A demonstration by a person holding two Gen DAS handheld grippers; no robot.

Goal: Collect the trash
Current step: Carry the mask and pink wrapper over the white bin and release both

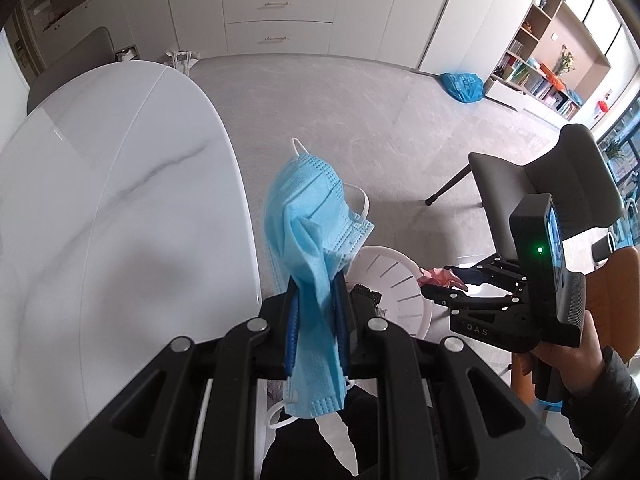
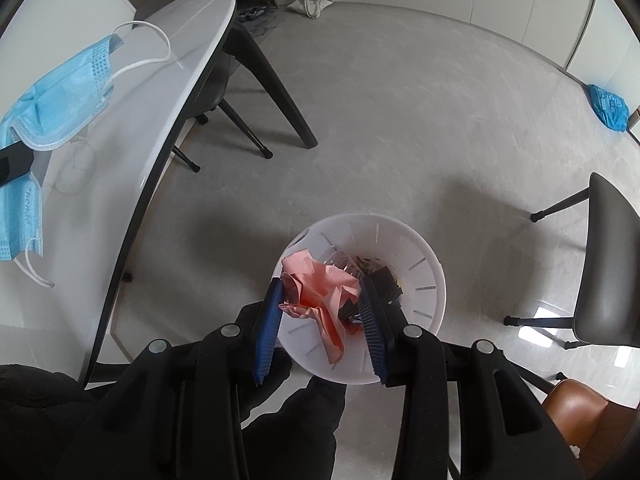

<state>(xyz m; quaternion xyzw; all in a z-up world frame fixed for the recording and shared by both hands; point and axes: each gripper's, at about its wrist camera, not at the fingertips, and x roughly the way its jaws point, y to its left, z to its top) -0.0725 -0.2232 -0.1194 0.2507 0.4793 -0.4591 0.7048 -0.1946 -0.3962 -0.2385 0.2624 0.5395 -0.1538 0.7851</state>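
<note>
A light blue face mask [image 1: 316, 208] hangs from my left gripper [image 1: 316, 292], which is shut on it just off the white table's edge. In the right wrist view the same mask [image 2: 60, 92] shows at the far left, above the tabletop. My right gripper [image 2: 320, 284] points down over a white slotted bin [image 2: 436, 280] on the floor and is shut on a crumpled pink paper [image 2: 320, 292]. The left wrist view shows that gripper [image 1: 444, 286] beside the bin [image 1: 400, 280], carried by a hand. Dark scraps and a clear cup lie in the bin.
A white marble-look table [image 1: 100, 200] fills the left side, its dark legs [image 2: 276, 92] on the grey floor. A grey chair [image 2: 608, 260] stands right of the bin, with a brown seat [image 2: 580, 412] nearer. A blue bag [image 2: 608, 106] and a white tote [image 2: 312, 0] lie by the cabinets.
</note>
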